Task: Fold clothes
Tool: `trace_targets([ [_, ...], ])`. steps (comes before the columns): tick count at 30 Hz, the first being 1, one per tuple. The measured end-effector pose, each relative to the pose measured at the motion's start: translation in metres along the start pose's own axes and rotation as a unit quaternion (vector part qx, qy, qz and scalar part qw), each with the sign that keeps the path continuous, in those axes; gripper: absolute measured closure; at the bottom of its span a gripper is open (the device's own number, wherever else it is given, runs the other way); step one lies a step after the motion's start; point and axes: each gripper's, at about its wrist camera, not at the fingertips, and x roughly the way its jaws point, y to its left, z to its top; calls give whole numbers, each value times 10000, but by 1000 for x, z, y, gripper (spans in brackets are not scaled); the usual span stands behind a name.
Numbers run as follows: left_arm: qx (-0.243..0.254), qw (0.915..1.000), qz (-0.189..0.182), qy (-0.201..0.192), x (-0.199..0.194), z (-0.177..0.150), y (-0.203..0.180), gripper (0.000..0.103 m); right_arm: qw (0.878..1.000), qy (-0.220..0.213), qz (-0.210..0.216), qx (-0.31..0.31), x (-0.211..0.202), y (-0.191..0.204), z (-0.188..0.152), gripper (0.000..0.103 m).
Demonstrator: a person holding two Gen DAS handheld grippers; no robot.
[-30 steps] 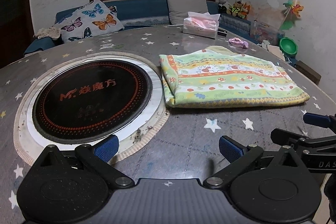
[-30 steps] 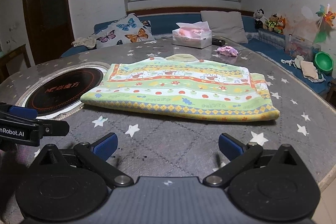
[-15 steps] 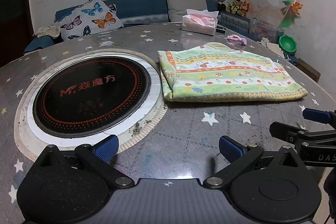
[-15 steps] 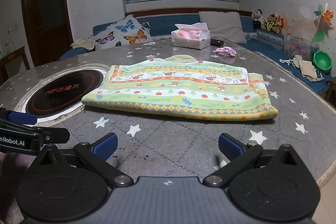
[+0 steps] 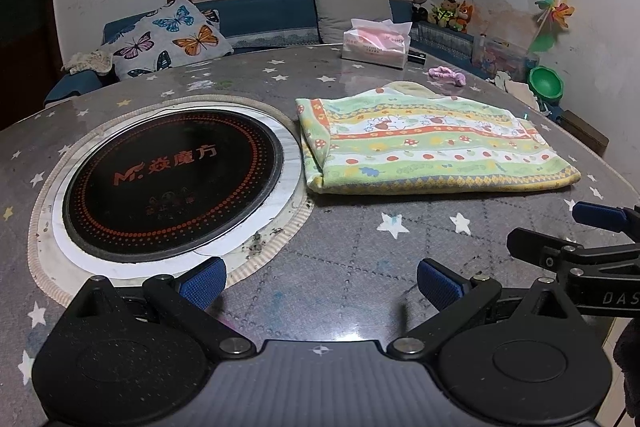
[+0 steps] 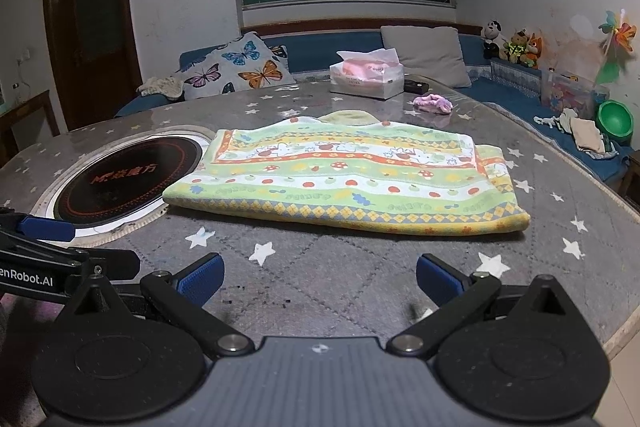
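A folded garment with green, yellow and orange stripes and mushroom prints [image 5: 432,147] lies flat on the grey star-patterned table [image 5: 348,259]; it also shows in the right wrist view [image 6: 352,179]. My left gripper [image 5: 320,283] is open and empty, near the table's front edge, short of the garment. My right gripper [image 6: 320,279] is open and empty, also short of the garment's near edge. Each gripper shows at the side of the other's view.
A round black induction hob [image 5: 172,183] is set in the table left of the garment. A tissue box [image 5: 376,43] and a pink scrunchie [image 5: 446,73] lie at the far side. A sofa with a butterfly cushion [image 5: 168,39] stands behind.
Both grippers have drawn back slightly from the garment and risen a little. The garment has not moved. Both stay open.
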Motion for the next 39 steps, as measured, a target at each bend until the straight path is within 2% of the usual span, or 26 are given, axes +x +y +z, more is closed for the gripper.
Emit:
trace_targets([
  [39, 62, 10000, -10, 48, 2, -2, -6, 0, 10000, 27, 41, 42, 2, 0, -2, 0],
])
